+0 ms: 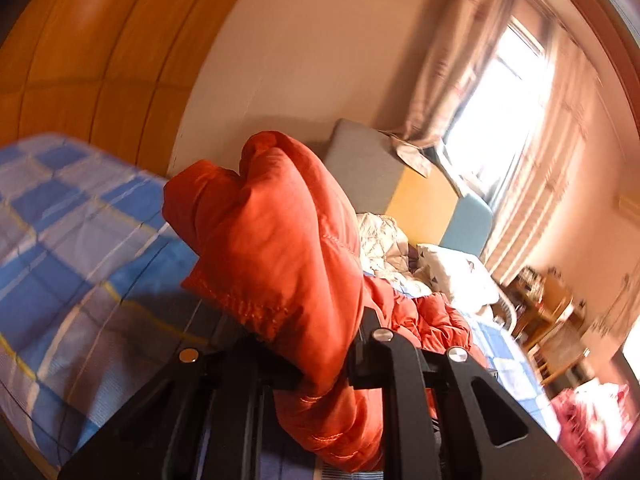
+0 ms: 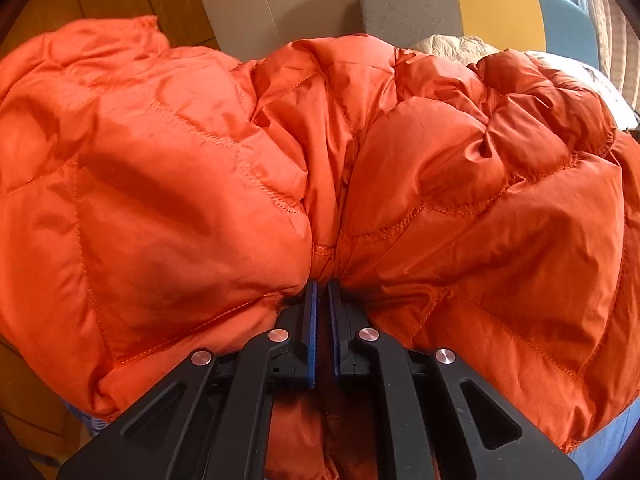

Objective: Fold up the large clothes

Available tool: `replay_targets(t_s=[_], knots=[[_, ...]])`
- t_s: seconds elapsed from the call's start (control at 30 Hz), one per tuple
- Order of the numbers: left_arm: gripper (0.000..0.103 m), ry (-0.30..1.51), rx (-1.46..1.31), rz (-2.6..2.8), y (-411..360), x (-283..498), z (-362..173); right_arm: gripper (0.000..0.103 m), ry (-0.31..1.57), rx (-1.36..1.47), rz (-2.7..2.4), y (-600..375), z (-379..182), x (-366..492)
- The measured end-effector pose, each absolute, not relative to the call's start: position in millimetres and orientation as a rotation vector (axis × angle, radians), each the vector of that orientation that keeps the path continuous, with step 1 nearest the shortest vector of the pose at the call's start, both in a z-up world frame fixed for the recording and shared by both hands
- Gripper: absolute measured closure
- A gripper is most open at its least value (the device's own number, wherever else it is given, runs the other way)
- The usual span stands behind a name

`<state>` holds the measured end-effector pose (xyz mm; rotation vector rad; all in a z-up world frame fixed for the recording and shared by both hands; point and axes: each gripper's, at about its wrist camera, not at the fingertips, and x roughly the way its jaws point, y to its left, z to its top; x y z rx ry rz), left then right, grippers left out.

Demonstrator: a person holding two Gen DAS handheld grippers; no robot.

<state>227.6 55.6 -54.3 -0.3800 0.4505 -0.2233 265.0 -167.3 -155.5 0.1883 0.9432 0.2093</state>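
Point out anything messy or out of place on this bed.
Beyond the orange down jacket, a cream quilted garment lies crumpled in a heap against the headboard, next to a pillow. Nothing looks torn or spilled.

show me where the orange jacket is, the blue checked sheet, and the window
Orange jacket [image 2: 420, 152]: right wrist view, on a quilted panel.
Blue checked sheet [image 1: 72, 240]: left wrist view, on its bare part left of the jacket.
Window [image 1: 496, 120]: left wrist view, on the bright pane between the curtains.

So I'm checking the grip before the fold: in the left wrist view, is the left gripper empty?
No, the left gripper is shut on a fold of the orange jacket, which bulges up between its jaws.
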Motion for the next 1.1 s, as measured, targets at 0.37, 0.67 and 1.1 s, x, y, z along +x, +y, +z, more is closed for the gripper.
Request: replay_targets(t_s=[0.37, 0.67, 1.1], knots=[[0.088, 0.399, -0.154, -0.34, -18.6, 212.2, -26.4, 0.098, 0.953, 0.322, 0.25, -181.7, -164.0, 240.0], [0.086, 0.375, -0.002, -0.391, -68.0, 205.0, -10.3, 0.098, 0.845, 0.465, 0.171, -245.1, -121.7, 208.9], [0.08, 0.41, 0.107, -0.498, -147.8, 205.7, -25.6, 0.098, 0.823, 0.422, -0.114, -352.3, -108.0, 190.4]])
